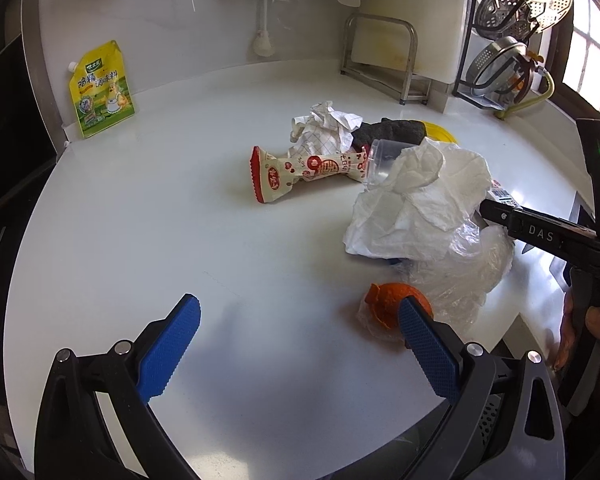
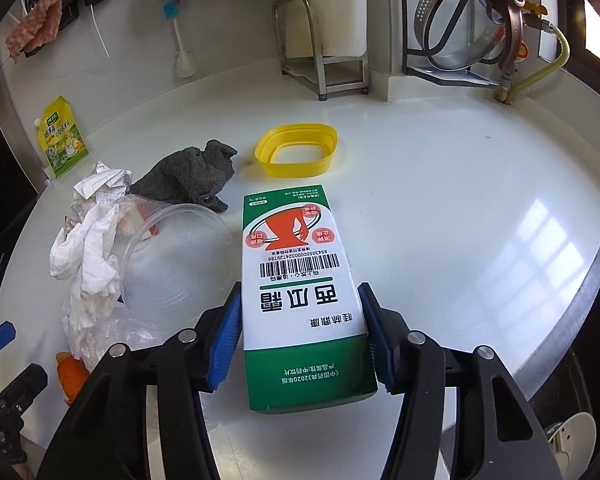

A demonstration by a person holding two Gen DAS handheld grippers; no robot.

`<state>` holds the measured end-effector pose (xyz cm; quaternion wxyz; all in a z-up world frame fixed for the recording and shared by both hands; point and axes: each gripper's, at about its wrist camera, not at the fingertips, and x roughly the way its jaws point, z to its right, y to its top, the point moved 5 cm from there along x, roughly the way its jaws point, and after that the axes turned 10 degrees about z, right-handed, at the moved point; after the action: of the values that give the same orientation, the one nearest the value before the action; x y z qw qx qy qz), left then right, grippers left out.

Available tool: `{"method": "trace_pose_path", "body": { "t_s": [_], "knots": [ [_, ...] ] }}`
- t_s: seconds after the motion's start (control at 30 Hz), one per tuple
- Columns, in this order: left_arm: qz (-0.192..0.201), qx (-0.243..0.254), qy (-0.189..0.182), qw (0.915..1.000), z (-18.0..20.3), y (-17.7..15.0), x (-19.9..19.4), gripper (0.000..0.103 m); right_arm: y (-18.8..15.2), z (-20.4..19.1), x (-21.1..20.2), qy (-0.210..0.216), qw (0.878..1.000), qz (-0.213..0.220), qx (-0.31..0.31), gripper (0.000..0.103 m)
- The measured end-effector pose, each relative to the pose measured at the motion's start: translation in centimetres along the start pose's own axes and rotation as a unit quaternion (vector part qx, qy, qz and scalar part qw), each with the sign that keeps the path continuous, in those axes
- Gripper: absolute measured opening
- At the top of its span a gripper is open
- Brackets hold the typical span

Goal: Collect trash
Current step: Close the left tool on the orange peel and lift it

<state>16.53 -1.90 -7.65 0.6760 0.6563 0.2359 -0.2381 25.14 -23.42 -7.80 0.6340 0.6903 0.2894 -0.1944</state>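
Note:
My right gripper (image 2: 300, 300) is shut on a green and white medicine box (image 2: 300, 280), which it holds flat just above the white counter (image 2: 460, 200). My left gripper (image 1: 300, 316) is open and empty above the counter (image 1: 140, 220). An orange peel (image 1: 384, 304) lies by its right finger. Around it lie a white tissue (image 1: 416, 200), a clear plastic bag (image 1: 464, 268), a clear plastic cup (image 1: 380, 162), a red and white snack wrapper (image 1: 300, 170) and crumpled checked paper (image 1: 324, 126). The cup (image 2: 172, 256) and tissue (image 2: 88, 256) also lie left of the box.
A grey cloth (image 2: 192, 176) and a yellow plastic ring (image 2: 296, 154) lie behind the box. A yellow seasoning pouch (image 1: 100, 88) leans on the back wall. A metal stand (image 1: 380, 56) and a rack of steel pans (image 2: 460, 20) stand at the back right.

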Motion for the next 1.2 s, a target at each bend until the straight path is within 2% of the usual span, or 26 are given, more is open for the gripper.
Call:
{"method": "trace_pose_path", "body": {
  "t_s": [0.17,0.5,0.6,0.77,0.87,0.93,1.03,1.2],
  "knots": [
    [0.003,0.008,-0.01,0.9999,2.0,-0.7,-0.4,0.097,-0.3,1.5,-2.3,0.0,0.999,0.02,0.025,0.054],
    [0.033,0.03,0.02,0.9988,3.8,-0.3,-0.1,0.094,-2.0,3.7,-5.2,0.015,0.997,0.036,0.072,0.054],
    [0.031,0.035,0.027,0.9985,4.0,-0.5,0.1,0.08,-2.3,3.4,-5.6,0.021,0.996,0.039,0.074,0.054],
    [0.035,0.041,0.027,0.9982,4.3,-0.6,0.0,0.066,-2.6,3.0,-5.5,0.027,0.996,0.037,0.072,0.054],
    [0.033,0.044,0.025,0.9982,4.4,-0.6,0.0,0.051,-2.6,3.0,-5.6,0.03,0.996,0.039,0.076,0.054],
    [0.029,0.043,0.022,0.9984,4.3,-0.5,0.0,0.032,-2.7,3.1,-5.7,0.032,0.996,0.04,0.08,0.054],
    [0.025,0.036,0.015,0.9989,4.2,-0.4,0.0,0.015,-2.6,3.1,-5.8,0.036,0.995,0.043,0.083,0.054],
    [0.03,0.024,0.005,0.9992,3.8,0.2,-0.5,0.008,-2.6,3.2,-5.9,0.041,0.994,0.048,0.087,0.054]
  ]
}}
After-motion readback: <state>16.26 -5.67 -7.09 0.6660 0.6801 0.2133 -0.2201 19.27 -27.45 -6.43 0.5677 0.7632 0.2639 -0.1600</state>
